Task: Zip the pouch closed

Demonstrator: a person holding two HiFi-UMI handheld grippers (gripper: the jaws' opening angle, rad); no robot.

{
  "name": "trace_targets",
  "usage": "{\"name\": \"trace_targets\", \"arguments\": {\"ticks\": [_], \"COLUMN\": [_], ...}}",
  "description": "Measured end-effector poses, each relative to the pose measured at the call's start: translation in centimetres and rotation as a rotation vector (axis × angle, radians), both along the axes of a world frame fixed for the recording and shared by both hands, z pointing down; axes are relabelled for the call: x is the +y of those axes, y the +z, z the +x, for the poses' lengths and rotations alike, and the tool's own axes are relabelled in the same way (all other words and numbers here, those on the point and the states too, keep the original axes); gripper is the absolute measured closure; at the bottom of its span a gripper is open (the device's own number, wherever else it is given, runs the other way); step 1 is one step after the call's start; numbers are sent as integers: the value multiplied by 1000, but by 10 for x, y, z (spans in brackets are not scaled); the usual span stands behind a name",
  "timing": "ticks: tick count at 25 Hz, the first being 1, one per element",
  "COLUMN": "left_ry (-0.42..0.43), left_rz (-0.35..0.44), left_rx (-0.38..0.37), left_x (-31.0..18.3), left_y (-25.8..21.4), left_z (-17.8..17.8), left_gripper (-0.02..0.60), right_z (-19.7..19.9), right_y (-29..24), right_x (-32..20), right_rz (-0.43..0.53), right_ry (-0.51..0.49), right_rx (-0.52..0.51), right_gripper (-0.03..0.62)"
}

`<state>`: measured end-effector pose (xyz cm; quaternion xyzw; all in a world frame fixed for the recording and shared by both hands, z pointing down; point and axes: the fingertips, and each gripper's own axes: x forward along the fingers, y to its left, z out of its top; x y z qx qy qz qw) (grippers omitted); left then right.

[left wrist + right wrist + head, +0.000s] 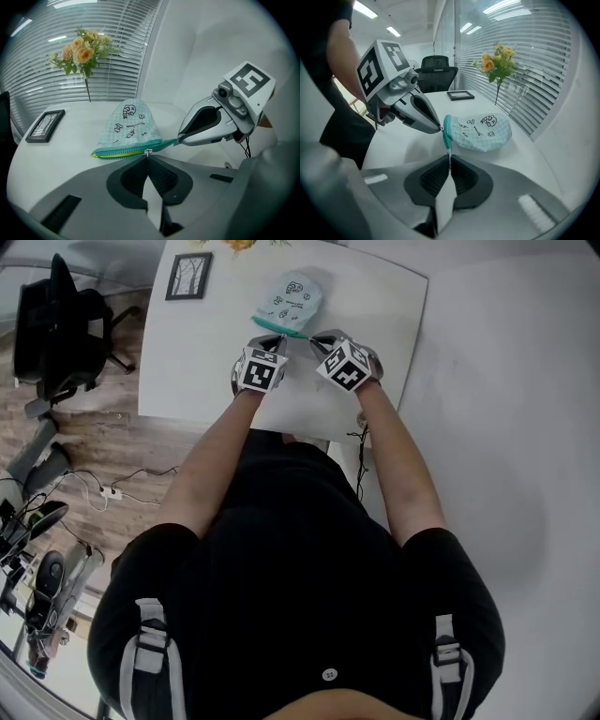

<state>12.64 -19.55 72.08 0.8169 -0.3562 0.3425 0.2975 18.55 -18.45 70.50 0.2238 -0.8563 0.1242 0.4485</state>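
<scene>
Grey jaws of the left gripper (148, 158) are pressed together, pinching the small metal zip pull (148, 151). Right gripper (449, 161) is also closed, clamped on the teal zip tape (447, 135) at the pouch's right end. The two tips are near each other. The pale checked pouch (129, 123) lies flat on the white table (384, 315), just beyond the jaws, zip edge nearest. Yellow-green shows in the open stretch left of the pull. Further left lies a picture frame (45, 125). Flowers (84, 51) stand against the blinds (37, 89).
</scene>
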Motion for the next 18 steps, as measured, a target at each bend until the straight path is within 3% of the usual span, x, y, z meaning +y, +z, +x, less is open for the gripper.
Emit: {"name": "trace_targets", "arguments": {"ticks": [18], "left_ry": [-50], "left_rz": [-4], "left_rx": [-24], "left_x": [2], "left_y": [7], "left_z": [-26], "left_gripper": [572], "right_z": [14], "right_y": [4], "right_x": [6], "right_rz": [1], "right_ry": [21], "right_rx": [18], "right_gripper": [569]}}
